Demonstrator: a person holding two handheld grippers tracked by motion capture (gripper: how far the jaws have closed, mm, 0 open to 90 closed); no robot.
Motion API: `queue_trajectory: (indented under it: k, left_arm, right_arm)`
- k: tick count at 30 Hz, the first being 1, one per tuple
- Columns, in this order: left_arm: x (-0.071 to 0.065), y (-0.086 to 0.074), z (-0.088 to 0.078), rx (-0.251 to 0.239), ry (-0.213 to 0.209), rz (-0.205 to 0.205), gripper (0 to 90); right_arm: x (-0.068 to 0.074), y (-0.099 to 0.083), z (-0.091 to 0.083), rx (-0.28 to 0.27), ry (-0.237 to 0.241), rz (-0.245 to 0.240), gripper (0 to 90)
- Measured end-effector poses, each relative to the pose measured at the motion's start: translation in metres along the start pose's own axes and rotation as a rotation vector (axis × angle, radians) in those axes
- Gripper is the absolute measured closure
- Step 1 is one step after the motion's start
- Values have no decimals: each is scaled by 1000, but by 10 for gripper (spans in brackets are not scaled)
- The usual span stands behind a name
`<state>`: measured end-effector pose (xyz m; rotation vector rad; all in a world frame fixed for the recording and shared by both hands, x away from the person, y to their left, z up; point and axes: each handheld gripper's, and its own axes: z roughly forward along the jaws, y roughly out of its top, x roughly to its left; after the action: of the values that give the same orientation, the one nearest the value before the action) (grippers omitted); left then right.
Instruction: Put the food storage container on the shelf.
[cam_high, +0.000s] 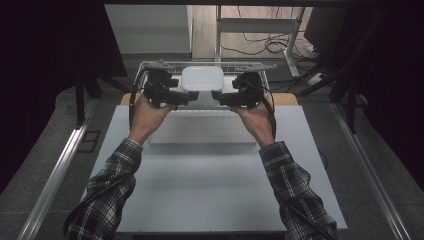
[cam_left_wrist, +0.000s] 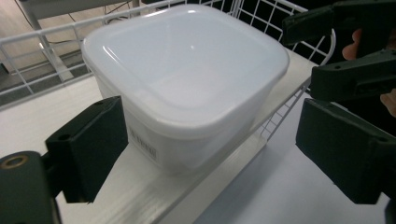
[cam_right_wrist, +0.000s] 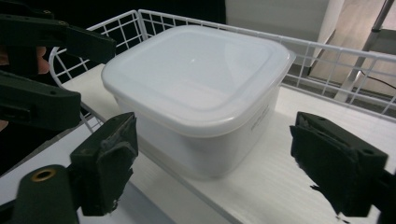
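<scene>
A white square plastic container (cam_high: 202, 78) with its lid on stands on a white shelf board inside a wire basket (cam_high: 150, 65) at the table's far side. My left gripper (cam_high: 192, 95) points at it from the left and my right gripper (cam_high: 216, 95) from the right, tips close together in front of it. In the left gripper view the container (cam_left_wrist: 187, 70) lies ahead, between wide-open jaws of the left gripper (cam_left_wrist: 217, 149). In the right gripper view the container (cam_right_wrist: 196, 79) sits between the spread jaws of the right gripper (cam_right_wrist: 222, 163). No pad presses on it.
The basket's wire walls (cam_left_wrist: 261, 14) rise behind and beside the container. A white flat board (cam_high: 200, 132) lies in front of the basket on the pale table (cam_high: 210, 190). Dark curtains flank the table; cables and a desk frame lie beyond.
</scene>
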<state>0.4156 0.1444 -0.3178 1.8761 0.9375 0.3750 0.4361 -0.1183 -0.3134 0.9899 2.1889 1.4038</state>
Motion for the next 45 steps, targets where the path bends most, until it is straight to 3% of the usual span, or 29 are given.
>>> queue_trajectory:
  k: [13, 19, 34, 45]
  left_arm:
    - [-4, -27, -10, -25, -35, 26, 39]
    - [-4, -43, -14, -32, -89, -3, 43]
    - [-14, -71, -19, -31, -71, 37, 27]
    - [-25, -89, -22, -23, -86, 51, 15]
  right_arm:
    - [4, -16, -5, 19, 47, -30, 46]
    - [12, -21, -8, 15, 54, -58, 28]
    - [15, -42, -15, 42, 77, -92, 18]
    - [17, -58, -26, 37, 48, -103, 0]
